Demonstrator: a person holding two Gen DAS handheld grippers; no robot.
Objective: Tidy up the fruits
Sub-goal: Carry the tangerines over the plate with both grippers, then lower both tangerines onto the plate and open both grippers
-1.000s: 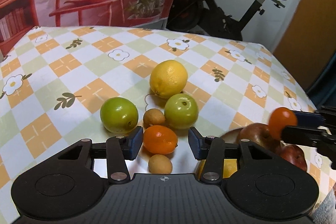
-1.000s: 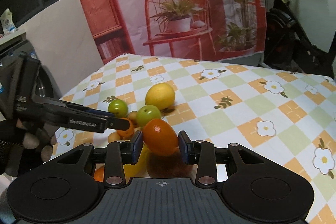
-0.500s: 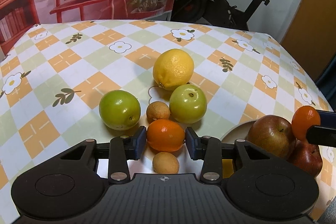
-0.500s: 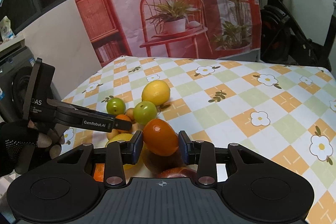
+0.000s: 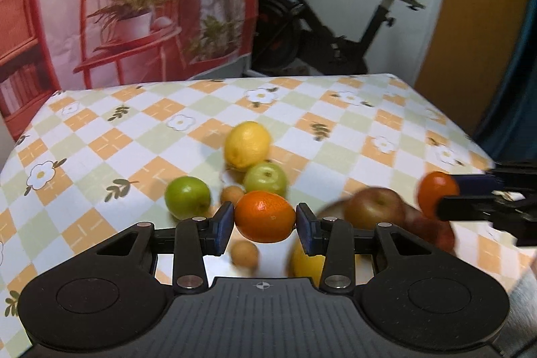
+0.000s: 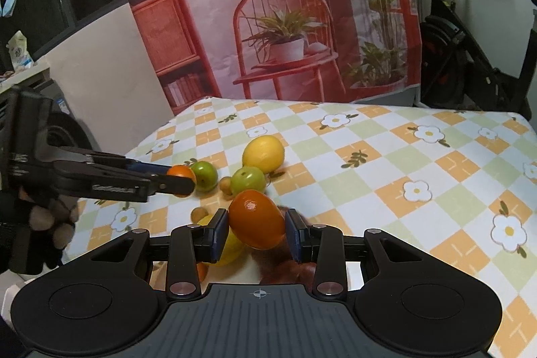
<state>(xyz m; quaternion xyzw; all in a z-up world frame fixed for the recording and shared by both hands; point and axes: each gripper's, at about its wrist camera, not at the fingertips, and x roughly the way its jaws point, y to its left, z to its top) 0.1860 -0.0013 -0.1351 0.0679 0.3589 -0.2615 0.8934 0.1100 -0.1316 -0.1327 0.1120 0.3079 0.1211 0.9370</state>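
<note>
My left gripper (image 5: 265,223) is shut on an orange (image 5: 265,216) and holds it just above the checked tablecloth. On the cloth behind it lie a lemon (image 5: 247,145), two green apples (image 5: 187,197) (image 5: 266,178) and two small brown fruits (image 5: 232,193) (image 5: 245,253). My right gripper (image 6: 256,232) is shut on a second orange (image 6: 256,219) over a plate (image 6: 246,272). The plate holds a brownish apple (image 5: 374,207), a red apple (image 5: 433,230) and a yellow fruit (image 6: 228,249). In the right wrist view the left gripper's orange (image 6: 181,175) shows at the left.
The table's right edge (image 5: 470,136) and far edge (image 5: 235,79) drop off. An exercise bike (image 5: 335,32) stands behind the table, and a printed backdrop (image 5: 134,5) hangs at the back. A gloved hand (image 6: 37,234) holds the left gripper.
The left gripper's jaws closed on the orange that lay on the cloth and lifted it off. The right gripper kept its orange and shifted a little over the plate.
</note>
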